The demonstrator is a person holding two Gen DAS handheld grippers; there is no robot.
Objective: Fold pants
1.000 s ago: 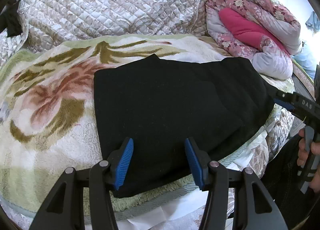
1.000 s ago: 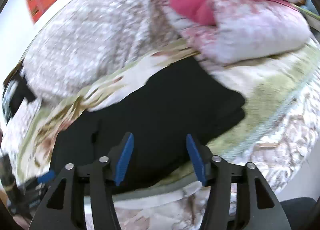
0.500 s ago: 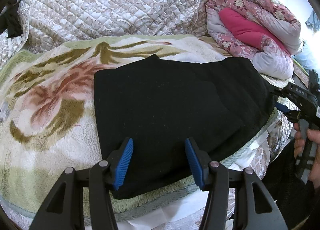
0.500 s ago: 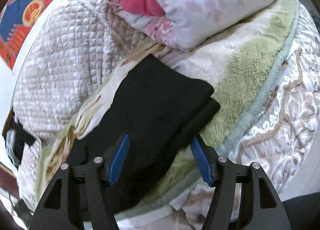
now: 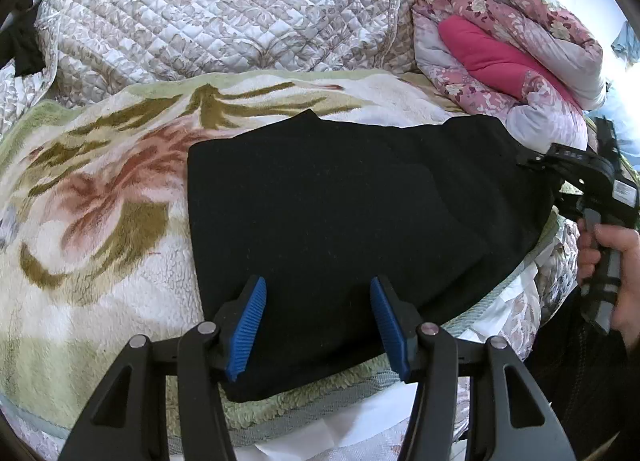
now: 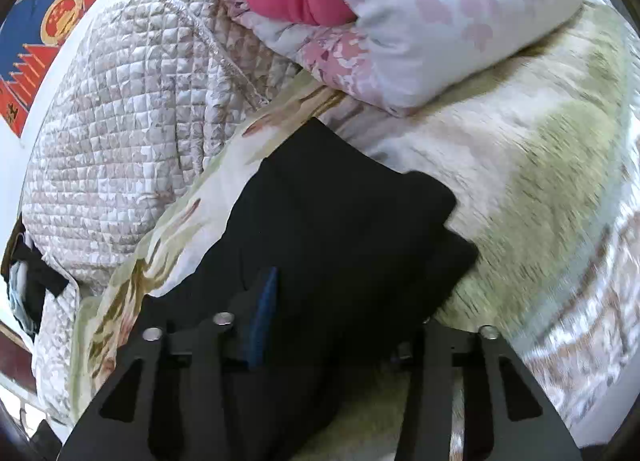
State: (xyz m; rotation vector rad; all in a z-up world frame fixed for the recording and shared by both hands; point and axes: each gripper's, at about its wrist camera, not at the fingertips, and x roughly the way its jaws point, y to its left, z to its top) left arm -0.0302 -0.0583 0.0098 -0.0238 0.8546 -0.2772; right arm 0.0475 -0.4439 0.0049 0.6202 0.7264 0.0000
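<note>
The black pants [image 5: 344, 221] lie folded on a floral fleece blanket [image 5: 100, 221] covering the bed, with a quilted spread [image 5: 220, 13] behind and a rolled pink quilt [image 5: 508, 57] at the far right. The left gripper [image 5: 316, 321] hovers spread over their near edge. The right gripper [image 6: 340, 325] is closing with the pants' right end between its jaws; a red-and-blue poster [image 6: 44, 21] hangs on the wall.

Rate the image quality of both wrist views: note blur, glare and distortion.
Left wrist view: sharp, with fisheye bending at the rim and window glare blown out at the upper right; the black pants show almost no detail. Right wrist view: motion-smeared, most on the fleece blanket; the right gripper merges into the dark cloth.
</note>
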